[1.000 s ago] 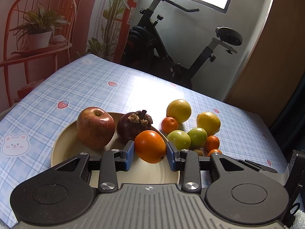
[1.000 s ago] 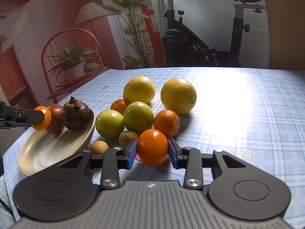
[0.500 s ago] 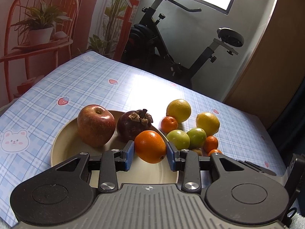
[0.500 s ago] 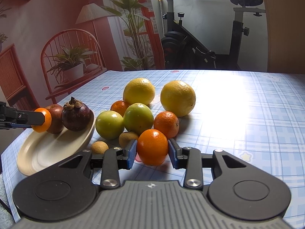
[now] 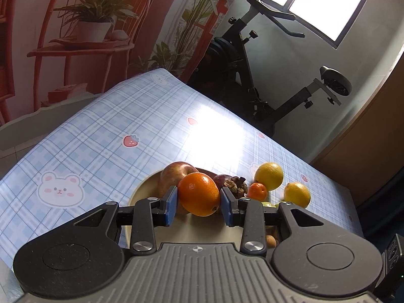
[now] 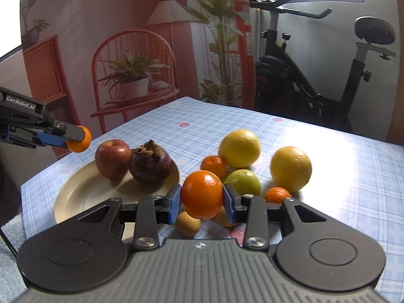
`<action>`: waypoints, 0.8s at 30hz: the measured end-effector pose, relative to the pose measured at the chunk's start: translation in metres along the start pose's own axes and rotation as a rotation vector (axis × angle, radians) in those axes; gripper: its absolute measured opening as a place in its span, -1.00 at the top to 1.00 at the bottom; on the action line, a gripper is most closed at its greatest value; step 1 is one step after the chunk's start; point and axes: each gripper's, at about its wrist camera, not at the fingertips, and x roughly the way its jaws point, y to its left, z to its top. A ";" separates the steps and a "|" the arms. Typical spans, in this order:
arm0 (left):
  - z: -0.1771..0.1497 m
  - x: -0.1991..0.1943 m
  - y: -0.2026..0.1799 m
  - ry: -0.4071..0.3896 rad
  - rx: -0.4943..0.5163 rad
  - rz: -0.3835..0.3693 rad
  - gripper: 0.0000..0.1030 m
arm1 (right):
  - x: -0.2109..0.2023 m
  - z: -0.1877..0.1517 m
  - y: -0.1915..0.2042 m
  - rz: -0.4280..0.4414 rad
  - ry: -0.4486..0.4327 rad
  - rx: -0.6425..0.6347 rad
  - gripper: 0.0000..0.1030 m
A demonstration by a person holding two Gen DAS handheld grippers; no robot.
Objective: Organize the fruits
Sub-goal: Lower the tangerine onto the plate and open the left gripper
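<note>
We note both oranges have risen: left gripper clamps one orange above the plate; right gripper lifts another clear, placement pending.

Bright daylight from the window, blown-out glare on the tablecloth — fisheye-bent edges, slightly motion-blurred fruit.

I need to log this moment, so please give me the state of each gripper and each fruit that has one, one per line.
left gripper: jaws shut on an orange, raised above the plate
right gripper: jaws shut on another orange
left orange: gripped, in the air
right orange: gripped
plate: holds apple and mangosteen
apple: resting on plate
mangosteen: resting on plate, beside the apple
</note>
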 end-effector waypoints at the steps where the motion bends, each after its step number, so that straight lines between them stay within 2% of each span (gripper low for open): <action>1: 0.000 0.000 0.003 0.001 -0.003 0.003 0.26 | 0.005 0.002 0.007 0.011 0.006 -0.025 0.26; 5: -0.003 0.010 0.008 0.021 0.046 0.042 0.26 | 0.028 0.010 0.033 0.053 0.025 -0.098 0.27; 10: -0.008 0.022 0.011 0.063 0.118 0.079 0.26 | 0.056 0.009 0.054 0.064 0.077 -0.170 0.27; 18: -0.018 0.034 0.013 0.096 0.246 0.141 0.25 | 0.074 0.003 0.050 0.039 0.114 -0.166 0.27; 24: -0.021 0.040 0.011 0.093 0.299 0.157 0.25 | 0.081 0.003 0.048 0.008 0.109 -0.169 0.27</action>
